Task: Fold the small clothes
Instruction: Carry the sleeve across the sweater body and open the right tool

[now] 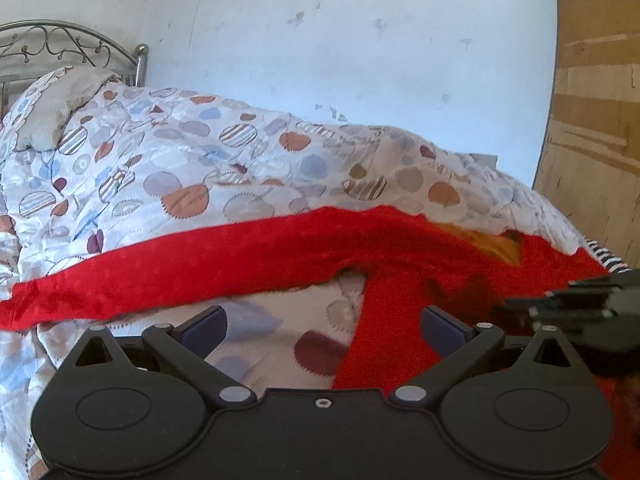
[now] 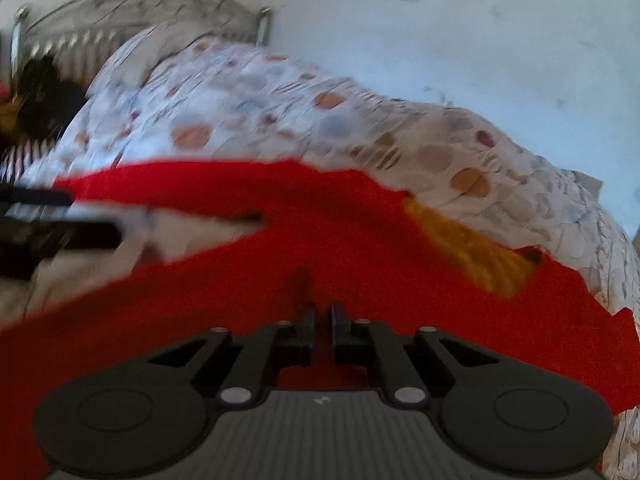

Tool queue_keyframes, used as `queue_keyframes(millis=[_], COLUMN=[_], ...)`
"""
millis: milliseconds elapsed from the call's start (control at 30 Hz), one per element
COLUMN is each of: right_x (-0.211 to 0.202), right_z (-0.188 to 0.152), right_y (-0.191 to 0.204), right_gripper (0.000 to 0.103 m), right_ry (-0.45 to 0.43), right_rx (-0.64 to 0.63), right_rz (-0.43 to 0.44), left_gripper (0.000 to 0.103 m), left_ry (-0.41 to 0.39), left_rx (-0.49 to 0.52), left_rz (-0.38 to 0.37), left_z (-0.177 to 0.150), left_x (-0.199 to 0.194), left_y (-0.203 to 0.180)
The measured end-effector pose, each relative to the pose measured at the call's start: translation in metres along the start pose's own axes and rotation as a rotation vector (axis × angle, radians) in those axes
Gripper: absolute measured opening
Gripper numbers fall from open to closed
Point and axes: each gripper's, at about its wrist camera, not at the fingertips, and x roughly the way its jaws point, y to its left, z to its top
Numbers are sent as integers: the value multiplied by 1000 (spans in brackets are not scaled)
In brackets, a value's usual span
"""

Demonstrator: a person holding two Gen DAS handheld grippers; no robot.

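A red garment point(image 1: 248, 252) lies spread on the bed's patterned quilt point(image 1: 168, 160). The left gripper point(image 1: 322, 326) hovers with fingers wide apart over one red sleeve; the right gripper point(image 2: 323, 320), fingers parted narrowly, holds nothing above the cloth.

A bed point(image 1: 60, 264) with a dotted quilt point(image 1: 192, 152) stands against a pale, stained wall point(image 1: 360, 40). A metal headboard point(image 1: 60, 46) rises at left; a wooden panel point(image 1: 596, 92) stands at right.
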Motion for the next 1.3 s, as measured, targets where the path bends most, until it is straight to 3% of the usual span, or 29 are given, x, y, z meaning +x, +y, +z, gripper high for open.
queue_keyframes(millis=[33,100,267,367,467,533,567,600,700,867,967,1067,1133,1300], right_x=[-6,-20,-53,-73,-87,-87,-85,-81,-69,-38,-21,-16,-17,-37], right_z=[-1,-10,-27,-42,-61,-75,-81,-88,-104,-110,-102,-93,-91,-102], right_y=[1,0,-20,-44,-76,-100,-112,-126,-159,-183,-182,-177,-177,-178], right_gripper=[28,67,95,100,100,92,79,66,51,50,50,50,16,13], right_ry=[-6,-31,-94,-131,-135,-111,-83,-50,-9,32,36,-26,-22,-7], right_rx=[-18,-39,-30,7,92,160,189,228,330,300,158,33,17,133], right_rz=[5,7,-41,-136,-294,-432,-476,-510,-535,-505,-494,-527,-509,-491], left_gripper=[103,103,103,103,103,103,103,103,103,103,103,103,103,103], left_ry=[3,8,-12,-19,-18,-28,-31,-27,-6,51,80,80,76,68], left_rx=[3,2,-12,-7,11,27,36,44,54,11,-45,-36,-34,-39], left_rz=[1,-2,-35,-64,-74,-76,-72,-69,-64,-70,-85,-80,-80,-87], left_z=[-2,-3,-2,2,3,3,2,1,-3,-16,-23,-24,-25,-26], left_x=[2,6,9,19,34,48,55,62,83,99,107,107,107,104], left_y=[0,-2,-13,-28,-47,-59,-63,-68,-74,-66,-56,-57,-57,-58])
